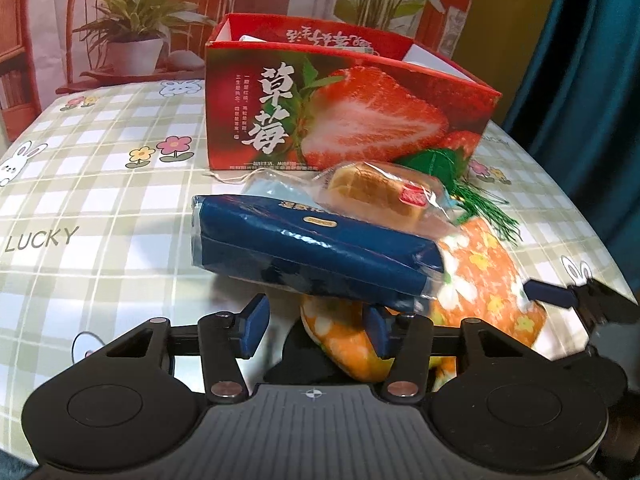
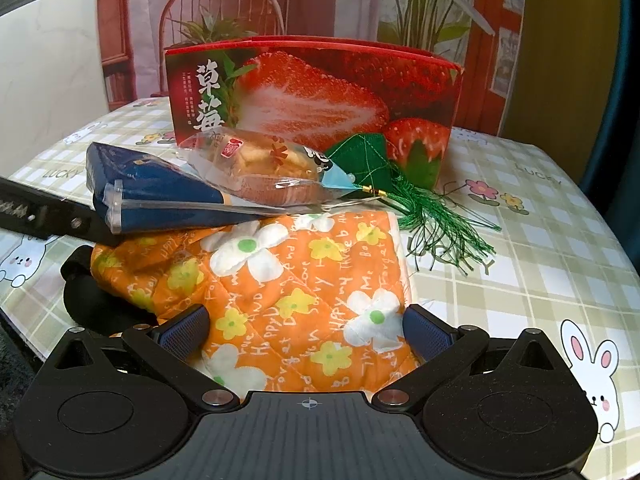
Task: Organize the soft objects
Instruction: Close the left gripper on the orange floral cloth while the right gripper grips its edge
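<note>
An orange flowered quilted cloth [image 2: 304,264] lies on the table, with a blue tissue pack [image 1: 312,248] resting across it. A wrapped bread [image 1: 372,196] leans on the pack, and a green tasselled sachet [image 2: 360,160] sits behind it. An open red strawberry box [image 1: 360,120] stands at the back. My left gripper [image 1: 316,328] is half open under the pack's near edge. The cloth's end sits between its pads, and the left pad stands apart from it. My right gripper [image 2: 306,332] is wide open, straddling the cloth.
The table [image 1: 100,184] carries a checked cloth with rabbits and flowers and has bare room to the left. A printed backdrop with a chair and plants hangs behind. A blue curtain [image 1: 592,60] falls at the right. The left gripper's arm [image 2: 60,212] enters the right wrist view.
</note>
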The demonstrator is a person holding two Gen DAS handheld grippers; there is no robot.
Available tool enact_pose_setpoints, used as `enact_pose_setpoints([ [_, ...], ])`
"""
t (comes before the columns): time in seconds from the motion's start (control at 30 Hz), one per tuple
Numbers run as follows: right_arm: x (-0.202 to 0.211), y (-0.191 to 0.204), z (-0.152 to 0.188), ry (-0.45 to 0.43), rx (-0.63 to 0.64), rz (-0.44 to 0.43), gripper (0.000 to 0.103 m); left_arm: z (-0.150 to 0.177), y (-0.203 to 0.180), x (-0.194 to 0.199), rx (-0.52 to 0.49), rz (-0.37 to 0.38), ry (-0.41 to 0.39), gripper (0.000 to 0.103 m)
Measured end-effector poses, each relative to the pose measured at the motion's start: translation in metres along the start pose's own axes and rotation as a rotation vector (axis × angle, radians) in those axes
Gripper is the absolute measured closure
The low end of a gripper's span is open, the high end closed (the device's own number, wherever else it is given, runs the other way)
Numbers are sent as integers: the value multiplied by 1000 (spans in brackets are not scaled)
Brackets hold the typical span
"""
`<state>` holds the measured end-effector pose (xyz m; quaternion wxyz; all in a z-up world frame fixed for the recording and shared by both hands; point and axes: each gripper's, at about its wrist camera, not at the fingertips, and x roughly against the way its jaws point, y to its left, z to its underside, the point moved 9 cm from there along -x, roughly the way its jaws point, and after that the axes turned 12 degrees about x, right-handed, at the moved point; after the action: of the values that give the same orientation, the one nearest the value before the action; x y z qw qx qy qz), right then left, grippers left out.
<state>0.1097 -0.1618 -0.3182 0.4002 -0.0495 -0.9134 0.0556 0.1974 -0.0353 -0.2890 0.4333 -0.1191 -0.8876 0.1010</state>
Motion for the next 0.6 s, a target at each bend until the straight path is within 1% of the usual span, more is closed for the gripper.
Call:
enact_pose_setpoints([
  [0.1,0,0,0,-1,-1,0,0,-7,0,-7,7,-1,-2,49],
  [0.2,0,0,0,-1,-3,-1,0,-7,0,-9,16,18,4,49],
  [0.3,0,0,0,-1,-5,-2,0,-1,2,-5,26,36,23,49],
  [0.5,0,0,0,-2,-14,-9,0,13,14,10,104,91,43,49],
  [0.6,1,0,1,-2,-17,-13,0,18,14,14,125,114,50,49],
])
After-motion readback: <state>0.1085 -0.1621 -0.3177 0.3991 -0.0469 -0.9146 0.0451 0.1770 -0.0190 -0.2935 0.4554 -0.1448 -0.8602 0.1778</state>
